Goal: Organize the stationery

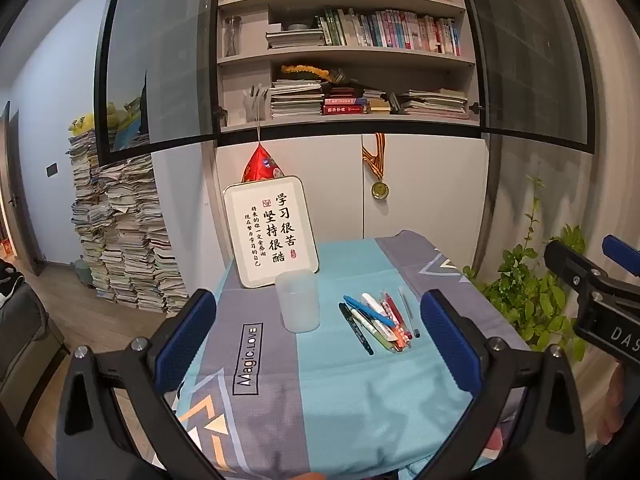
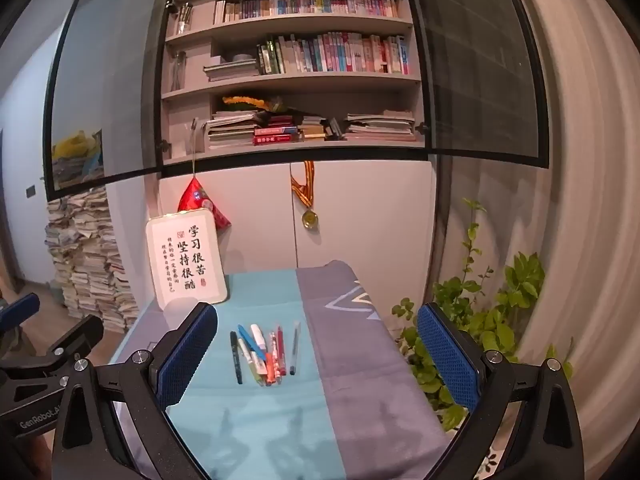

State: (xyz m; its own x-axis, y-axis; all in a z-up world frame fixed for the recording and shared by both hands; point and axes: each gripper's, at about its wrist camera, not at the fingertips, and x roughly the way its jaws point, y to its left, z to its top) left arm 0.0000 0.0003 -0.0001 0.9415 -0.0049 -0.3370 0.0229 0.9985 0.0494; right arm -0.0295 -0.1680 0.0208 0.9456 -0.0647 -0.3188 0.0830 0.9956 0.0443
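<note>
Several pens (image 1: 378, 322) lie loose just right of the cup (image 1: 298, 302), awaiting sorting.
Left gripper (image 1: 320, 330) and right gripper (image 2: 316, 354) hover short of it, fingers wide apart, empty, apparently readied for a first pick.

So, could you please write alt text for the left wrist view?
A loose pile of pens lies on a cloth-covered table, right of an upright translucent cup. The open left tool frames both, holding nothing. A calligraphy sign leans behind the cup.
</note>
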